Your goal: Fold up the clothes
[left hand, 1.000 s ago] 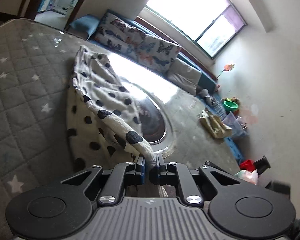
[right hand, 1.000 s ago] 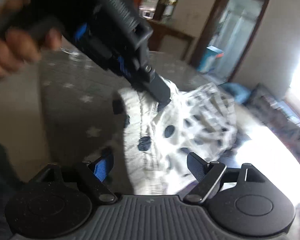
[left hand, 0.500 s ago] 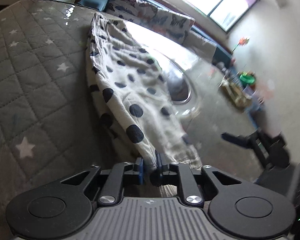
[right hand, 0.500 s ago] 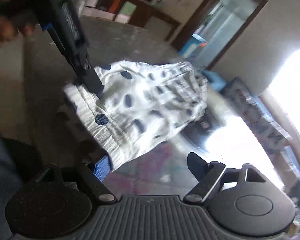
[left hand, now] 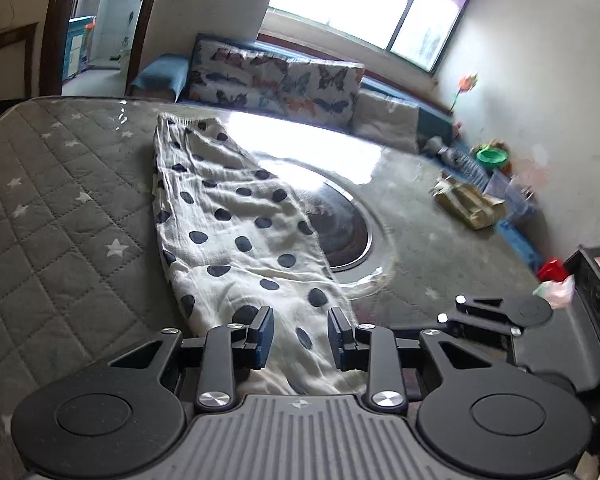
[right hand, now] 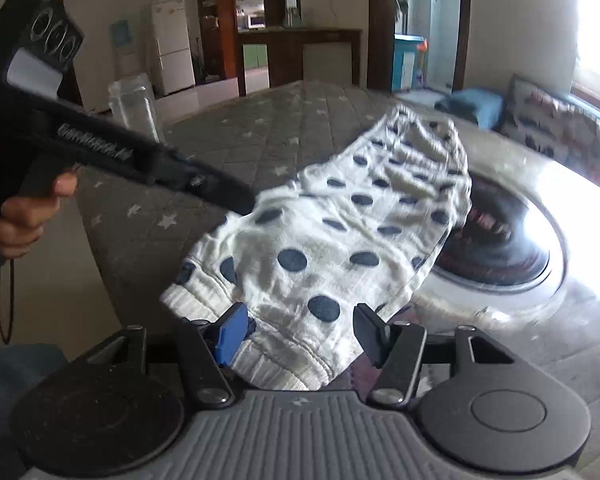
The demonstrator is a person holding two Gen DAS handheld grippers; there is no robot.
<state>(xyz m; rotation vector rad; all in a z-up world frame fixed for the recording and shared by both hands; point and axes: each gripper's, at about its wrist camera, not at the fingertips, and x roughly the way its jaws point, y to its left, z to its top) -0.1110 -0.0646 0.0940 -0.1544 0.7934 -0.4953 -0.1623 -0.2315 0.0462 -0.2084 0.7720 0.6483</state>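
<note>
Both grippers, left (left hand: 300,338) and right (right hand: 296,334), hover with fingers apart over the spotted garment (left hand: 236,232).

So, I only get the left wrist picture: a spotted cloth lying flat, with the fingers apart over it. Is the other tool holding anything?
Observer: No. In the right wrist view the right gripper has its fingers apart. The ribbed waistband of the spotted cloth lies between them, unclamped.
Operator: And who is carrying my tool?
Observer: A bare hand is wrapped around the handle of the left gripper.
Operator: What is at that end of the room?
Observer: A white fridge stands by the back wall.
</note>
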